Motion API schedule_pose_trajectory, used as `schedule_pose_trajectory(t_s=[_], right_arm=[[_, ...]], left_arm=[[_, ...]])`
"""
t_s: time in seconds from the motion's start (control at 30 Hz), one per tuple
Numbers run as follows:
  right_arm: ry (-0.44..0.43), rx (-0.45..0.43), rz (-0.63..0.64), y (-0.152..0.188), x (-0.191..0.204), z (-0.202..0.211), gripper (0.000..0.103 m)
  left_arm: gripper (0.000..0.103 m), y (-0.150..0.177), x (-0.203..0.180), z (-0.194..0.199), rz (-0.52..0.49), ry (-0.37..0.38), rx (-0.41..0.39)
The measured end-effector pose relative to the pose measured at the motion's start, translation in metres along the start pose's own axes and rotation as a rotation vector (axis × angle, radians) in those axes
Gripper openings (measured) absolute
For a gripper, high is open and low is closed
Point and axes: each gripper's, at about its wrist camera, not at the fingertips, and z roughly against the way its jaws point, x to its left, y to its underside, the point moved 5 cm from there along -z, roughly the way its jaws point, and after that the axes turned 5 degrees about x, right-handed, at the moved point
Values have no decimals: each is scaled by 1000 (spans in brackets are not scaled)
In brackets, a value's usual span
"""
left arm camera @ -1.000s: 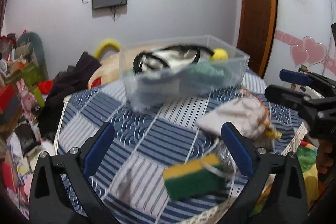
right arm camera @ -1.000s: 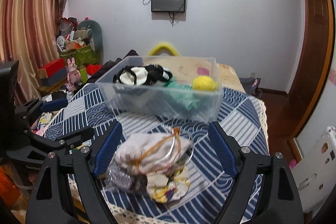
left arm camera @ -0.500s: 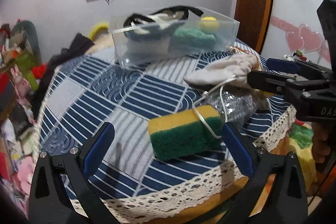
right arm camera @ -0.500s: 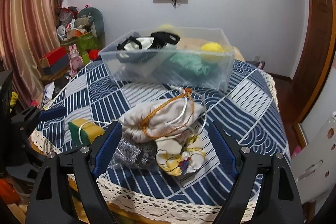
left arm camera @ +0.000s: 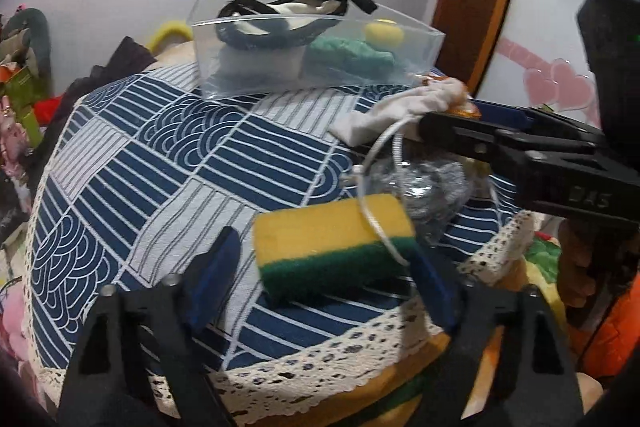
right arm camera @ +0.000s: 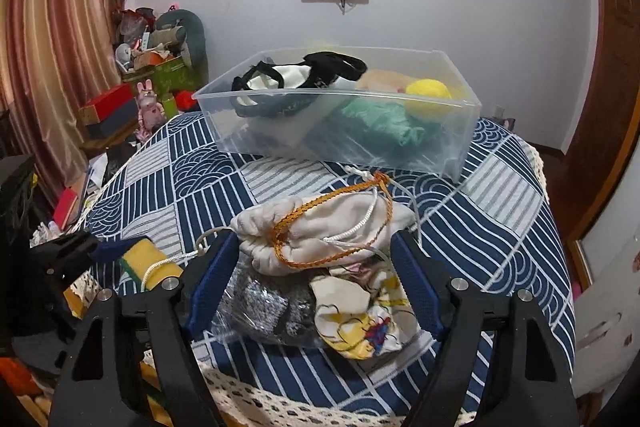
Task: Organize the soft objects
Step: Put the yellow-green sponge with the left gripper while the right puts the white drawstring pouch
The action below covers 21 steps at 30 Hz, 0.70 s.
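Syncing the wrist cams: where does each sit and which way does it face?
Left wrist: on the left gripper, looking along its open fingers at the sponge; the right gripper crosses on the right.
Right wrist: on the right gripper, open fingers flanking the white drawstring pouch.
Shared: sponge, pouch, clear bin, tablecloth.
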Motion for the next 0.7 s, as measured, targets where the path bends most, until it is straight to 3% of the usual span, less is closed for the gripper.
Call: schedule_pose_trajectory(t_s=[0.07,0.27,0.3,0.33,0.43,0.53,0.7], right_arm=[[2,4,10,-2,3,-2,75],[-1,16,8,-9,2,-12,76],[-10,16,3,-10,1,-13,70],[-25,15,-4,-11,1,-14,54],[-74,35,-29,-9,-2,-19,32],[-74,16,-27,-8,-1,-14,26],[-46,-42,3,-14,2,6,25]], left_arm=[[69,0,-3,2,-13,14,-3],[67,-3,-5,4,-26,12,-15],[67,-3,-4,5,-21,11,-17],[67,-4,-2,6,-12,10,-20],[67,-8,6,12,18,5,-39],[67,-12,12,17,37,2,-57],[67,-22,14,27,36,-21,-92]])
